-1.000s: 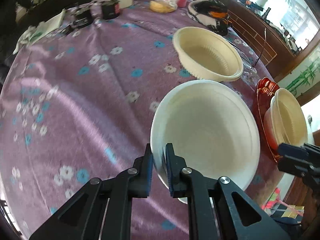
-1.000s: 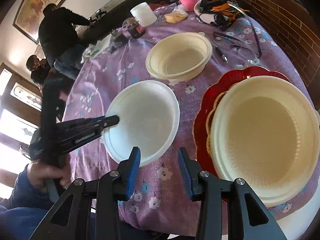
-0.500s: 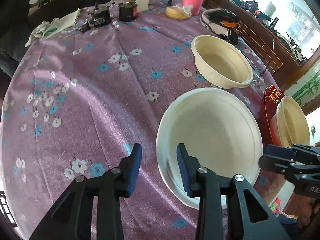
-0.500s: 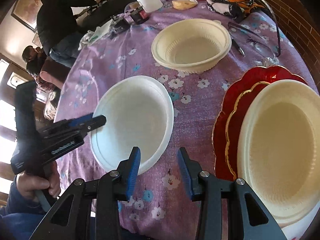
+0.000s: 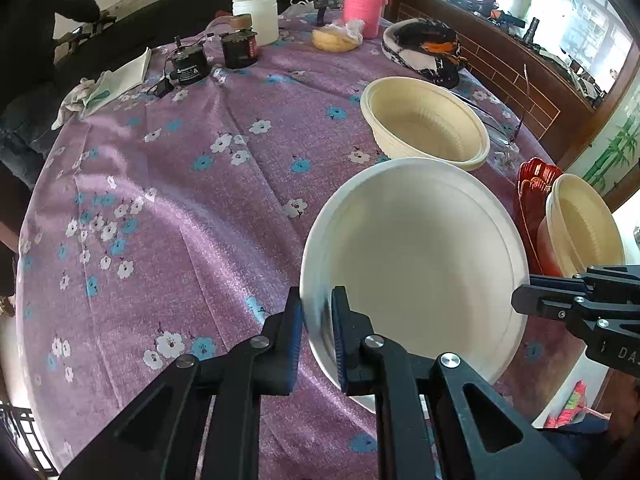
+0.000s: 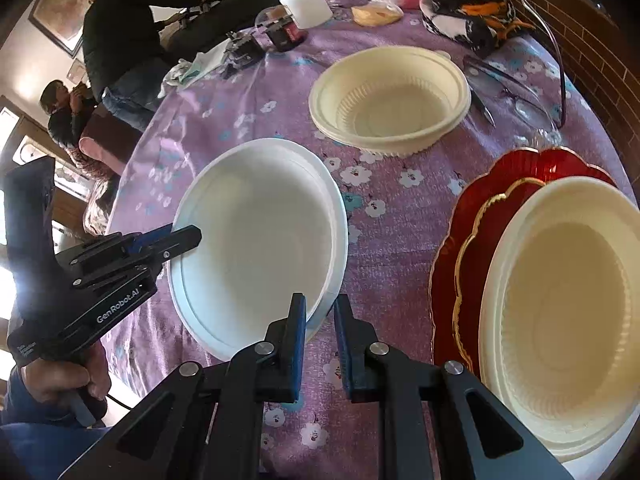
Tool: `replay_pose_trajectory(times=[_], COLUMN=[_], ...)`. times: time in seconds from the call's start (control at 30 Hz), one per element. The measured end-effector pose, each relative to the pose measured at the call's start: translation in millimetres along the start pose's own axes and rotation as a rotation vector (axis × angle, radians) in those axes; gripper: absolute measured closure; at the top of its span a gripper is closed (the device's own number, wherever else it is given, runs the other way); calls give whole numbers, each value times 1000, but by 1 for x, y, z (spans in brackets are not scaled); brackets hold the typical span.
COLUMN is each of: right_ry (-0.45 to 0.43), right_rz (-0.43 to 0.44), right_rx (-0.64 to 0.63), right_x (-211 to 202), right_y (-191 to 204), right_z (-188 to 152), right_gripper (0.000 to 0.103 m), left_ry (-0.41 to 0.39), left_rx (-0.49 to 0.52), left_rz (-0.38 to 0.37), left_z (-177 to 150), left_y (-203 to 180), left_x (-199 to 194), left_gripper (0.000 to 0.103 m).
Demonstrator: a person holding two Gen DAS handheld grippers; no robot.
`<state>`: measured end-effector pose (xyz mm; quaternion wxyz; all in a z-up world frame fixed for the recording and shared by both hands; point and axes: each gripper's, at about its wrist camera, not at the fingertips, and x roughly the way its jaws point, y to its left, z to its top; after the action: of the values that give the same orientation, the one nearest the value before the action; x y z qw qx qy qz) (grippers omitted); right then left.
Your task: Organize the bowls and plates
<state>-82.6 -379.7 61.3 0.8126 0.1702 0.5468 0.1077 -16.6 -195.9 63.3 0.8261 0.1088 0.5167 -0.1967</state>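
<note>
- The white plate (image 5: 416, 264) sits near the edge of the table (image 5: 168, 200), between the two hands, and both tongs have it by opposite sides of its rim.
- The left tongs (image 5: 317, 322) have just snapped back onto the near-left rim; the blue pads (image 5: 297, 320) pinch it, one inside the lip and one outside.
- The right tongs (image 6: 320, 320) have just been closing on the rim at the other side, and the plate's edge sits between the pads, which look to be pressing on it.
- Two grips on one light plate suggests, to my eye, that there may be more than one nested there, and they are meant to be pulled apart or lifted level.
- Off to the right a cream bowl (image 6: 568, 312) rests on a red plate (image 6: 472, 240) with a gold edge, probably where things get stacked.
- Another cream bowl (image 6: 390, 100) stands farther back, apart from the white plate.
- Spectacles (image 6: 520, 92) lie just beside that bowl, and jars (image 5: 240, 46), a pink flask (image 5: 364, 4) and a tub (image 5: 256, 16) crowd the far side.
- The path toward the red plate looks free; only the bowl's tall rim would need clearing.
</note>
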Motion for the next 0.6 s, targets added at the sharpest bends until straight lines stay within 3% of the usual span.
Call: replay_pose_trajectory(times=[0.6], right_ry=[5], right_rz=[21], right_rx=[-42], right_x=[-4], right_y=[8], right_z=[-7], right_gripper=[87], left_ry=[-6], left_rx=[-38], left_rz=[19], left_z=[-18], left_y=[1], left_x=[-13], left_gripper=[87])
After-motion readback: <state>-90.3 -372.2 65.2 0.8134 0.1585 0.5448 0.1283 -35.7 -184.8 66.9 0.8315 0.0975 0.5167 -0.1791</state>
